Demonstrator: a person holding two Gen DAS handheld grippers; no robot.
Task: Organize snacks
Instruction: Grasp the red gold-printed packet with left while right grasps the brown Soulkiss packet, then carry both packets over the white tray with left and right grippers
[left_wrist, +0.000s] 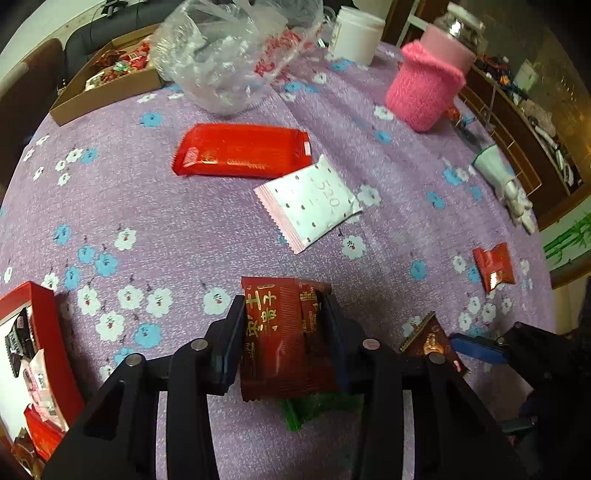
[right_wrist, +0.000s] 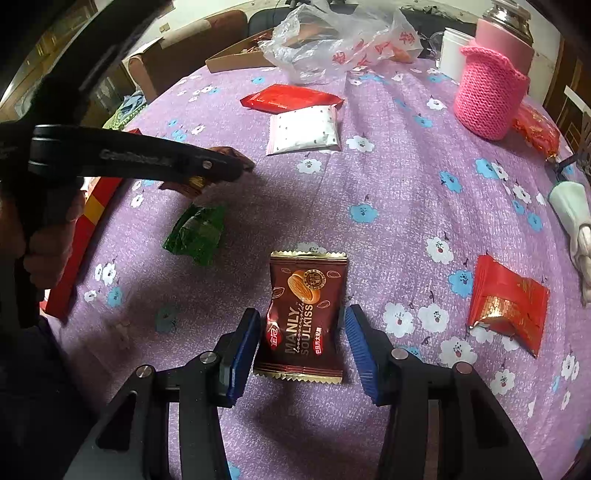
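My left gripper (left_wrist: 282, 306) is shut on a dark red snack packet (left_wrist: 277, 332) with gold lettering and holds it just above the purple flowered tablecloth (left_wrist: 184, 221). A green wrapped sweet (left_wrist: 314, 406) lies under it. In the right wrist view the left gripper (right_wrist: 229, 168) comes in from the left, above the green sweet (right_wrist: 197, 234). My right gripper (right_wrist: 303, 314) stands open. A brown "Manly Soulkiss" packet (right_wrist: 306, 317) lies flat between its blue pads (right_wrist: 243, 350), which do not press on it.
A red box (left_wrist: 48, 332) holding several packets sits at the left. On the cloth lie a long red packet (left_wrist: 240, 151), a white dotted packet (left_wrist: 314, 203) and a small red packet (left_wrist: 495, 266). Behind them are a cardboard box (left_wrist: 107, 85), a plastic bag (left_wrist: 229, 55) and a pink knitted cup (left_wrist: 424, 88).
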